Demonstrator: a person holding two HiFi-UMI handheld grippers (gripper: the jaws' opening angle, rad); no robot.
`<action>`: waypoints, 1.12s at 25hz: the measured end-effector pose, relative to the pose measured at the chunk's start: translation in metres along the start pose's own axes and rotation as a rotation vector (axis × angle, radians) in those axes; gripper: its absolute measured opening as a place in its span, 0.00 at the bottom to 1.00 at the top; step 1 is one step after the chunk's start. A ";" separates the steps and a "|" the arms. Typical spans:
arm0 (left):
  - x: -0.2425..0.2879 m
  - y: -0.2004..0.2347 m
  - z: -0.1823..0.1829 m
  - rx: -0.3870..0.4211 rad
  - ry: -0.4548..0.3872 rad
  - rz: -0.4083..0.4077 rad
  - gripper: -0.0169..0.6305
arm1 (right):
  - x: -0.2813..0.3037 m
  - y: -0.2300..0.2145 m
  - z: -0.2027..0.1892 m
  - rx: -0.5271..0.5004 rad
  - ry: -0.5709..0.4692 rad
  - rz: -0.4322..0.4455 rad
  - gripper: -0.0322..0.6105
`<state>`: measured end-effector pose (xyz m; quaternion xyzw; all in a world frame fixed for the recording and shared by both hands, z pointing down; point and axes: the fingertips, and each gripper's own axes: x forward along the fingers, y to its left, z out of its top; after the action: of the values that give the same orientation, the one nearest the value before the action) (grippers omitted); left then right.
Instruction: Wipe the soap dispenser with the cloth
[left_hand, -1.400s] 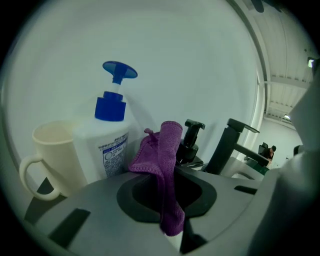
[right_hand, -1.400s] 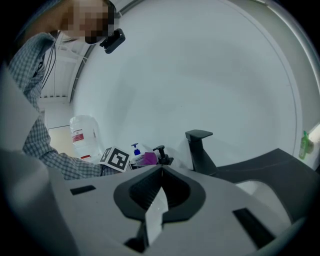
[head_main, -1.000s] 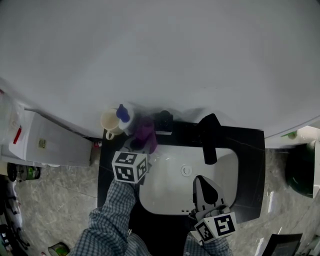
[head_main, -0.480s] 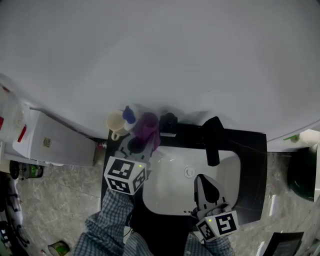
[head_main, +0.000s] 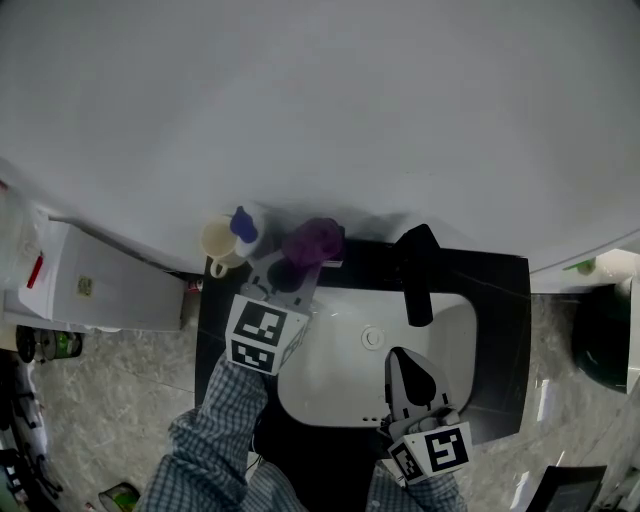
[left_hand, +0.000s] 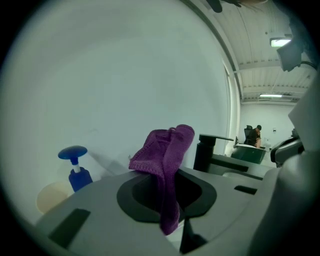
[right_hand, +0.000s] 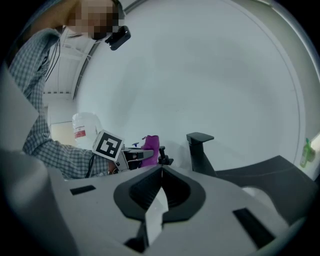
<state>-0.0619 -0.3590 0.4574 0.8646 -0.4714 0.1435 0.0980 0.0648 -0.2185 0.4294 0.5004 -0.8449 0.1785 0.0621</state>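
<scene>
Nearest the person, at the front edge of the white oval basin, the right gripper hangs idle; its 2 jaws are pressed together at the tips with nothing between them.

At the basin's back-left corner, the left gripper reaches over the black countertop; its jaws pinch a bunched purple knitted cloth, most of which stands up beyond the tips while 1 tail hangs down between them.

The cloth sits just behind the basin's back rim, at the spot where the right gripper view shows a small black pump-top soap dispenser just beside it; from the head view the cloth covers that dispenser, and I cannot tell whether they touch.

Further left of the basin stand a second bottle with a blue pump head and a cream cup; a tall black faucet rises behind the basin's centre, against the plain white wall.

My reading: the cloth is gripped and brought to the dispenser, so the fetching is done; the wiping itself looks barely begun, and the dispenser's sides and pump head are probably left to do.
</scene>
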 end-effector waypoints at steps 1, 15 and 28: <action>0.003 -0.003 -0.004 -0.002 0.005 -0.011 0.11 | -0.001 -0.001 -0.002 -0.011 0.005 -0.003 0.08; 0.040 -0.048 -0.063 -0.065 0.131 -0.120 0.11 | -0.015 -0.020 -0.014 -0.004 0.027 -0.061 0.08; 0.001 -0.068 -0.030 -0.125 0.095 -0.127 0.11 | -0.023 -0.031 -0.015 -0.016 0.028 -0.068 0.08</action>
<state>-0.0084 -0.3139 0.4837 0.8772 -0.4183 0.1481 0.1831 0.1019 -0.2074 0.4439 0.5256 -0.8280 0.1764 0.0839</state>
